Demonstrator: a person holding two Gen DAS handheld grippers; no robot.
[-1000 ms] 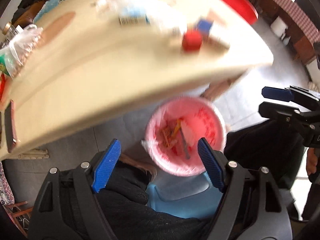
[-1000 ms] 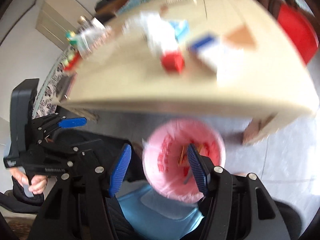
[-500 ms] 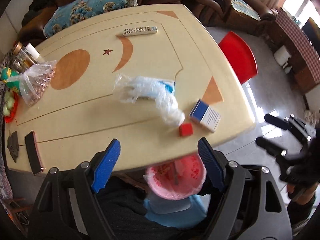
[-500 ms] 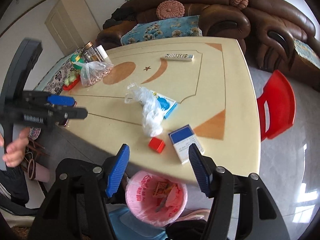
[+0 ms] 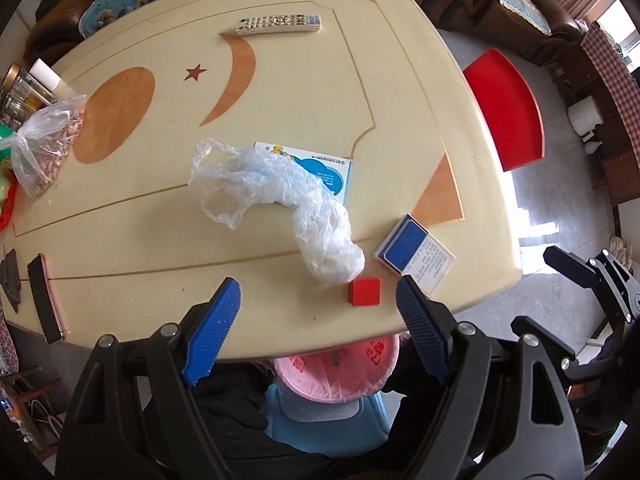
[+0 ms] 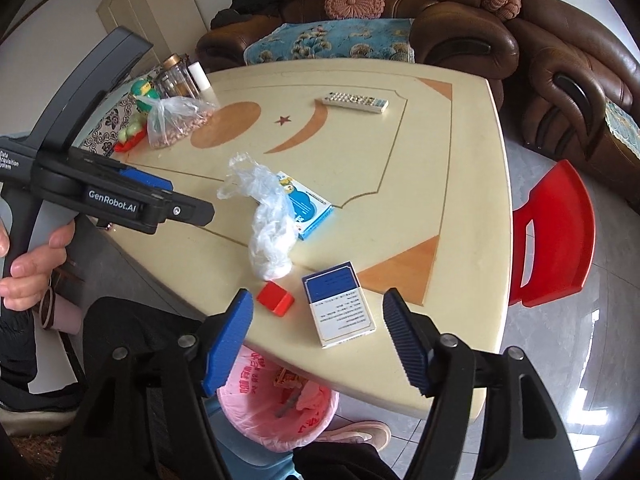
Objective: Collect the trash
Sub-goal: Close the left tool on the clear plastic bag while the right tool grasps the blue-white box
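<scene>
A crumpled clear plastic bag point(image 5: 280, 200) point(image 6: 268, 224) lies mid-table, partly over a blue booklet point(image 5: 324, 168) point(image 6: 310, 210). A small red block point(image 5: 363, 291) point(image 6: 275, 299) and a blue-and-white box point(image 5: 414, 258) point(image 6: 340, 304) lie near the front edge. A bin with a pink liner point(image 5: 340, 372) point(image 6: 276, 408) holding scraps stands under the table edge. My left gripper point(image 5: 316, 332) is open and empty above the front edge. My right gripper point(image 6: 318, 340) is open and empty, above the box and block.
The cream table point(image 5: 280, 92) also holds a remote point(image 5: 278, 24), a bag of peanuts point(image 5: 44, 148), jars point(image 6: 176, 80), and a phone point(image 5: 44, 296). A red chair point(image 6: 556, 236) stands to the right, brown sofas point(image 6: 440, 28) behind. The left gripper's body point(image 6: 100, 196) crosses the right view.
Both grippers have risen from over the pink bin to above the table's front edge, both still open and empty. The table items have not moved.
</scene>
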